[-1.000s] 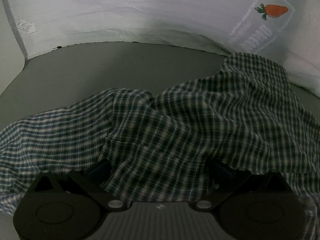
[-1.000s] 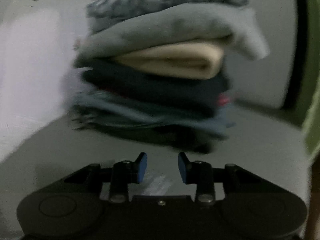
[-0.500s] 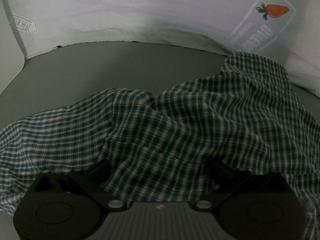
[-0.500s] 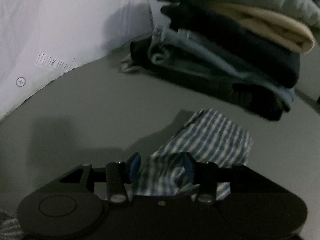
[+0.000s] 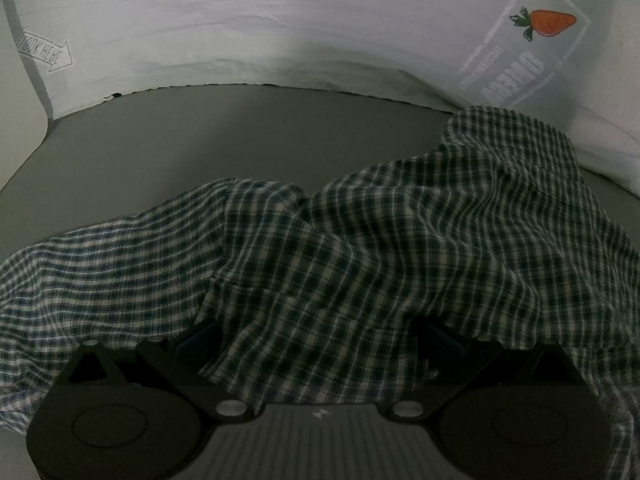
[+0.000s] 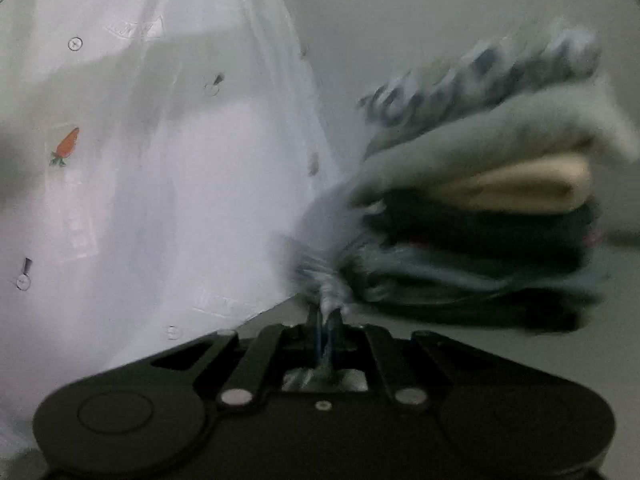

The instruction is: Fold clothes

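grey bed surface [image 5: 240, 132]; left gripper [image 5: 316, 332] wide open under dark green checked cotton shirt [image 5: 400, 240]. right gripper [image 6: 326, 320] pinches a blurred fold, which may slip free.

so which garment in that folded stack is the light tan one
The cream garment, third from the top of the folded stack, under the grey one and above the dark ones.

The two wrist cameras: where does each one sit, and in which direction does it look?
Left wrist: on the left gripper, looking forward over the checked shirt on the grey surface; its jaws are wide apart, cloth draped over them.
Right wrist: on the right gripper, facing the folded stack; jaws shut on checked cloth.
Shared: the white carrot-print sheet.
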The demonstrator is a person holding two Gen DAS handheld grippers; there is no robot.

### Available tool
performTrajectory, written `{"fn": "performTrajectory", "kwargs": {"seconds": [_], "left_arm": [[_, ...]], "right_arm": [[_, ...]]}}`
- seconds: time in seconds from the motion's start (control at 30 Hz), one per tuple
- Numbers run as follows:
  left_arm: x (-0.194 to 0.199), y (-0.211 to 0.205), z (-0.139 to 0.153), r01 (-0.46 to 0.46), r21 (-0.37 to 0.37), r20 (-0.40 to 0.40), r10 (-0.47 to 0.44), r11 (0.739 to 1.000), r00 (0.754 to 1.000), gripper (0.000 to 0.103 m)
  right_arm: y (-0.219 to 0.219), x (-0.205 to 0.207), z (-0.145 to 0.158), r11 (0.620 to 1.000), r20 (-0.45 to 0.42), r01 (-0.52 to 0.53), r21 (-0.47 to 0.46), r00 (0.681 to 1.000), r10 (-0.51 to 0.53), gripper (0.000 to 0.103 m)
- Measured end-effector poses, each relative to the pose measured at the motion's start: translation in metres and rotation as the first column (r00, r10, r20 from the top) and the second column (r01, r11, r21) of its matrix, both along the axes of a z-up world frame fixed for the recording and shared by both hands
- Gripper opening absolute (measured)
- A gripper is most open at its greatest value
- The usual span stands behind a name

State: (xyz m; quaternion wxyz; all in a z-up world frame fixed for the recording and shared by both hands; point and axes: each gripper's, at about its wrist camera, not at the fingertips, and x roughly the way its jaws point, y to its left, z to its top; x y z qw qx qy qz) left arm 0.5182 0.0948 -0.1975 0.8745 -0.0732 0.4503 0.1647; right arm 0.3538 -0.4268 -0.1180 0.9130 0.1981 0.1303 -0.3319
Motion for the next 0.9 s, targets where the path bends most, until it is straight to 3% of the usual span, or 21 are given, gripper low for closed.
{"fn": "performTrajectory", "kwargs": {"seconds": [0.1,0.2,0.27,0.3,0.37,0.53,0.6,0.77,0.9], "left_arm": [[-0.002,-0.001,-0.001,-0.007,0.005,0.012,0.007,1.0,1.0,0.103],[-0.001,-0.001,-0.001,-0.007,0.005,0.01,0.007,1.0,1.0,0.103],[0.002,0.001,0.0,0.0,-0.001,-0.003,0.0,1.0,1.0,0.103],[0.003,0.002,0.001,0.004,-0.005,-0.011,-0.004,1.0,1.0,0.103],[0.006,0.005,0.002,0.014,-0.014,-0.029,-0.014,1.0,0.999,0.103],[0.013,0.012,0.005,0.061,-0.037,-0.071,-0.064,0.997,0.995,0.103],[0.014,0.015,0.004,0.086,-0.042,-0.079,-0.089,0.995,0.993,0.103],[0.012,0.018,0.003,0.11,-0.038,-0.063,-0.112,0.993,0.992,0.103],[0.014,0.018,0.001,0.11,-0.034,-0.054,-0.112,0.993,0.992,0.103]], "right_arm": [[-0.004,-0.024,-0.03,0.996,-0.168,0.068,0.065,0.984,-0.056,0.007],[-0.014,-0.035,-0.075,0.964,-0.371,0.171,0.203,0.924,-0.086,0.01],[-0.015,-0.038,-0.086,0.941,-0.421,0.234,0.245,0.9,-0.114,0.016],[-0.014,-0.038,-0.087,0.936,-0.431,0.255,0.244,0.893,-0.131,0.024],[-0.011,-0.036,-0.079,0.937,-0.437,0.275,0.216,0.885,-0.159,0.034],[-0.019,-0.028,-0.05,0.963,-0.401,0.257,0.076,0.893,-0.207,0.041],[-0.028,-0.029,-0.04,0.966,-0.372,0.252,0.055,0.903,-0.214,0.053],[-0.05,-0.045,-0.029,0.934,-0.212,0.268,0.236,0.952,-0.22,0.054],[-0.066,-0.055,-0.039,0.873,-0.168,0.335,0.354,0.941,-0.293,0.054]]}}
